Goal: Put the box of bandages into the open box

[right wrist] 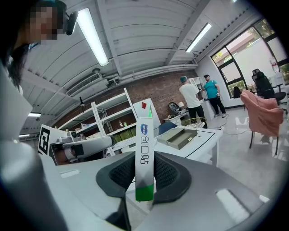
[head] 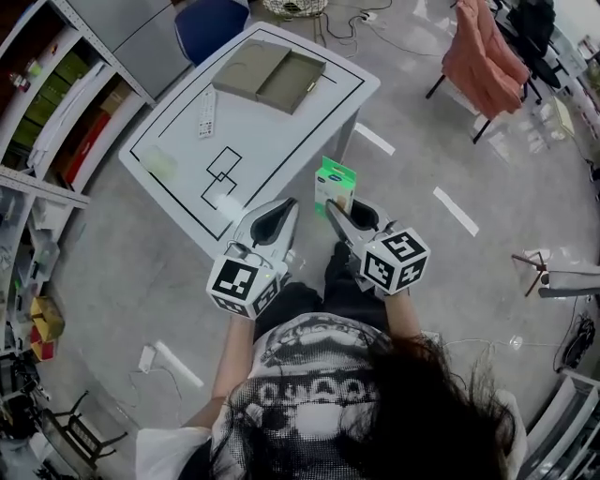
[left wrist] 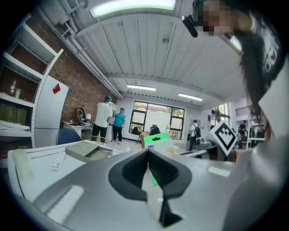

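Note:
The box of bandages [head: 335, 183], white with a green top, stands upright between the pads of my right gripper [head: 337, 210], which is shut on it just off the table's near corner. In the right gripper view the box [right wrist: 144, 153] shows as a narrow strip between the pads of that gripper [right wrist: 144, 173]. My left gripper [head: 289, 211] hangs beside it, jaws shut and empty [left wrist: 147, 152]. The open box [head: 269, 73], flat and grey-olive with its lid laid beside it, rests at the far end of the white table [head: 281, 141]. It also shows in both gripper views [left wrist: 88, 151] [right wrist: 183, 136].
A remote control [head: 206, 112], a pale green object [head: 159, 164] and a small white object [head: 228, 203] lie on the table. Shelves [head: 47, 103] line the left. A blue chair [head: 211, 23] and a chair draped in pink cloth [head: 483, 47] stand beyond. People [left wrist: 104, 119] stand far back.

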`<state>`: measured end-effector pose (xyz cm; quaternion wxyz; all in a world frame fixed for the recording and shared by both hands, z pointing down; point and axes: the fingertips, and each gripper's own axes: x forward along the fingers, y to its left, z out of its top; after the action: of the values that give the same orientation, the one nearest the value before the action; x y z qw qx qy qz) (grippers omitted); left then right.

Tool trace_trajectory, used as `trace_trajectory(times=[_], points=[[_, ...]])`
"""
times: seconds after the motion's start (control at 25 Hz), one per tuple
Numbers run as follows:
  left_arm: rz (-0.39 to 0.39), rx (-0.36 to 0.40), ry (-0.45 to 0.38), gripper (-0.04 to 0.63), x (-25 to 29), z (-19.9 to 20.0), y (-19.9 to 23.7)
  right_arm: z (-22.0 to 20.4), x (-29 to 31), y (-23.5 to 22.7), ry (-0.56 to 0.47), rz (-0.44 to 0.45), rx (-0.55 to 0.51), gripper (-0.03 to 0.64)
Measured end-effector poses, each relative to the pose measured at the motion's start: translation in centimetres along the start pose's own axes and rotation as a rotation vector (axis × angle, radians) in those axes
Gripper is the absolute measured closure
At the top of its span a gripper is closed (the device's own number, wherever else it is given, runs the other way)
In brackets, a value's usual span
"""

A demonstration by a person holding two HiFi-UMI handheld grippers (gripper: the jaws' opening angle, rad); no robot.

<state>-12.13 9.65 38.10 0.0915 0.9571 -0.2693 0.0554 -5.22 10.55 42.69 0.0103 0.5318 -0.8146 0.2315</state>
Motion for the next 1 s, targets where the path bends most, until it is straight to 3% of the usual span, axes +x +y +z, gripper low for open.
trace_trajectory(times=[0.52, 1.0], points=[[0.127, 0.013, -0.021, 0.595, 14.5, 3.7, -0.7, 6.5, 2.0, -13.2, 0.027, 0.128, -0.005, 0.526], [0.282, 0.002, -0.025, 0.595, 17.5, 3.6, 0.3, 7.1, 3.8, -17.1, 0.076, 0.247, -0.008, 0.526]])
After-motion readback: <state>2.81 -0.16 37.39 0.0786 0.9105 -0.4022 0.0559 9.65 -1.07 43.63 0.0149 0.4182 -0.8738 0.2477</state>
